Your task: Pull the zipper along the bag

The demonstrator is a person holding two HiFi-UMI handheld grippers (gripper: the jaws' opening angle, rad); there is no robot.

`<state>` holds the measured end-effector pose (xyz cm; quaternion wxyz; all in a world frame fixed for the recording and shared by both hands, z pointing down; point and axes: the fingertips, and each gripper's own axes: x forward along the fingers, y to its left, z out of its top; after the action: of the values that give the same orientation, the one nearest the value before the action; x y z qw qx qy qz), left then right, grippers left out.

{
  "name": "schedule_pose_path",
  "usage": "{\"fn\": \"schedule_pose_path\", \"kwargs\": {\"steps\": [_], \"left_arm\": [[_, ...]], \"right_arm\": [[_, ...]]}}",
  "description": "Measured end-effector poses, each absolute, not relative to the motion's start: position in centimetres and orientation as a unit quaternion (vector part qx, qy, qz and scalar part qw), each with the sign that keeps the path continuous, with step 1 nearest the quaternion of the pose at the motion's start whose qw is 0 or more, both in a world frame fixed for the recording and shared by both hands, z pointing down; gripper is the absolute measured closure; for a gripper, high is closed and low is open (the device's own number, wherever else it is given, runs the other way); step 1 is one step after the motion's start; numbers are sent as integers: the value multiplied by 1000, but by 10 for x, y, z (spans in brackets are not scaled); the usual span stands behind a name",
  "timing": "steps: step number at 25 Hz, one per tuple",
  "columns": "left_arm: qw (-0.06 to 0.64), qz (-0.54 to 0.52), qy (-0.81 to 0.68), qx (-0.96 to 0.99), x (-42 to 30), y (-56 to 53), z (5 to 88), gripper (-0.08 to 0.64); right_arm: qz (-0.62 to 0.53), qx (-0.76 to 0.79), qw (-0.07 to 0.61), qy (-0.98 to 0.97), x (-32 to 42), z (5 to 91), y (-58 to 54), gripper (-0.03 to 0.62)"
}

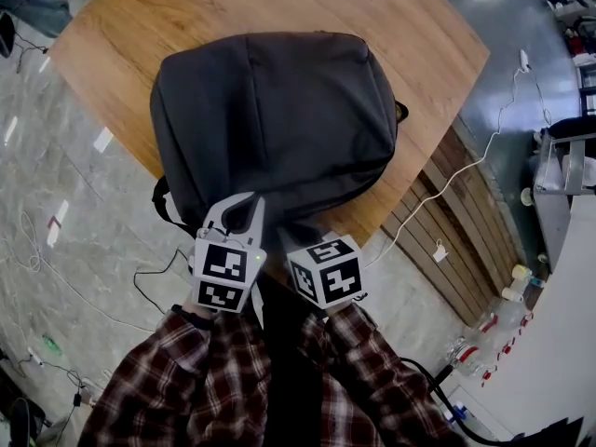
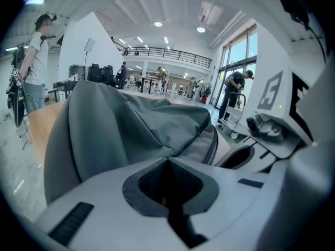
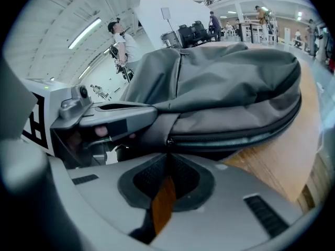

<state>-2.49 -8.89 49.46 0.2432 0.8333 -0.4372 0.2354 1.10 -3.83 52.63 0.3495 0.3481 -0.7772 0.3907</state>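
A dark grey backpack (image 1: pixel 279 110) lies flat on a wooden table (image 1: pixel 391 26), its near end at the table's front edge. My left gripper (image 1: pixel 244 214) is at the bag's near left corner, shut on a fold of the bag's fabric (image 2: pixel 120 129). Its jaws meet at the fold (image 2: pixel 167 163). My right gripper (image 1: pixel 312 245) sits beside it at the near edge. In the right gripper view it (image 3: pixel 167 158) is shut on the zipper pull, with the slider (image 3: pixel 168 140) just past the tips. The zipper (image 3: pixel 235 135) runs rightward along the bag's side, shut. The left gripper (image 3: pixel 104 116) shows close alongside.
A white cable (image 1: pixel 466 170) hangs off the table's right side down to the floor. Black cables (image 1: pixel 149 277) lie on the floor at the left. Bottles (image 1: pixel 517 282) stand at the right. People (image 2: pixel 36 61) stand far off in the hall.
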Motion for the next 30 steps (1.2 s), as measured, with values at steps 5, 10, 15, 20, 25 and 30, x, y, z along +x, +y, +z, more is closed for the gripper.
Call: {"fn": "schedule_pose_path", "kwargs": {"steps": [5,10,15,20,25,30], "left_arm": [[235,222,-437,839,-26,-89,493,549],[230,220,-426,847,-23,-86,494,551],[215,224,-411,857,-21,-80,496,551],[214,223,-400,863,-25,-77,496,551],[227,226,-388,864,-28,-75,496,551],[231,230,-375,868,-30,-73,496,551]], "right_arm": [[397,338,333,-786,12,522,-38,574],[388,333,341,-788,21,521,-36,575],[371,354,353,-782,53,521,-40,577],[350,395,369,-765,103,520,-54,577],[310,422,398,-753,149,517,-74,577],[259,442,432,-743,188,516,-102,577]]}}
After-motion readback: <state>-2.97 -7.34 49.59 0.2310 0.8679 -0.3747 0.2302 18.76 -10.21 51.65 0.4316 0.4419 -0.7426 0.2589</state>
